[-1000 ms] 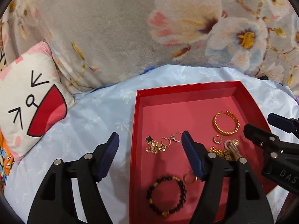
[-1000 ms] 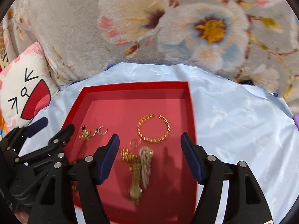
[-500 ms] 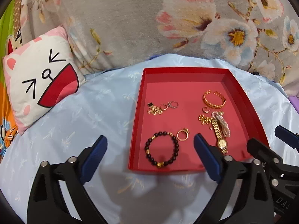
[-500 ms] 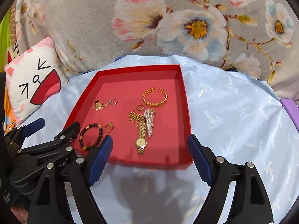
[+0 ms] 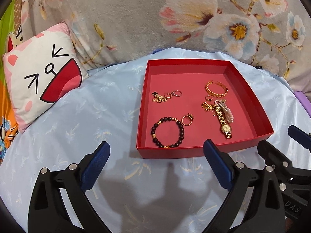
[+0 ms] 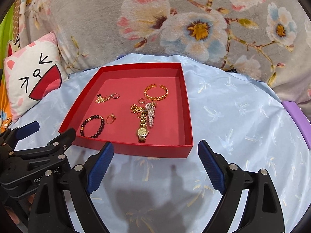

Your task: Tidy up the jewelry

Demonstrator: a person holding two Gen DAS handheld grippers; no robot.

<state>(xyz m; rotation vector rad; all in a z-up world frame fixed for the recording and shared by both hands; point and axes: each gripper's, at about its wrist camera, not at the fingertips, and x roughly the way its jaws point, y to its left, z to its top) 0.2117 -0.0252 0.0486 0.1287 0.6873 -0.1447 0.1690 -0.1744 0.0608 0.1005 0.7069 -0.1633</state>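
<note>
Left gripper (image 5: 156, 151) and right gripper (image 6: 155, 151) both spread wide and carrying nothing, hovering above the light blue satin cloth (image 5: 87, 116) just in front of the near wall of the red tray (image 5: 250, 89). Main risk from here, as a judgement: small pieces lying flat on the tray floor, hard to pinch with broad blue fingers (image 5: 95, 163), so a ring (image 5: 187, 119) may slip or flick out onto the slippery cloth. Second risk: gold watch (image 6: 142, 125), pearl bracelet (image 6: 150, 113) and thin gold chain (image 6: 135, 108) touching and partly overlapping, so lifting one may drag the others along. Third risk: near wall of the light tray pushed by a low finger, sliding the whole tray on the satin. Jewelry all inside the tray: black bead bracelet (image 5: 167, 132) with gold spacers at the near left, ring just beside it; clover necklace (image 5: 157, 97) heaped with two small hoop earrings (image 5: 173, 94) at the far left; open gold cuff bangle (image 5: 216, 88) at the far right, with a tiny ring (image 5: 208, 97) near it. Mostly shiny metal, thin and smooth. Cat-face pillow (image 5: 38, 81) well apart on the left, floral blanket (image 5: 136, 19) behind.
</note>
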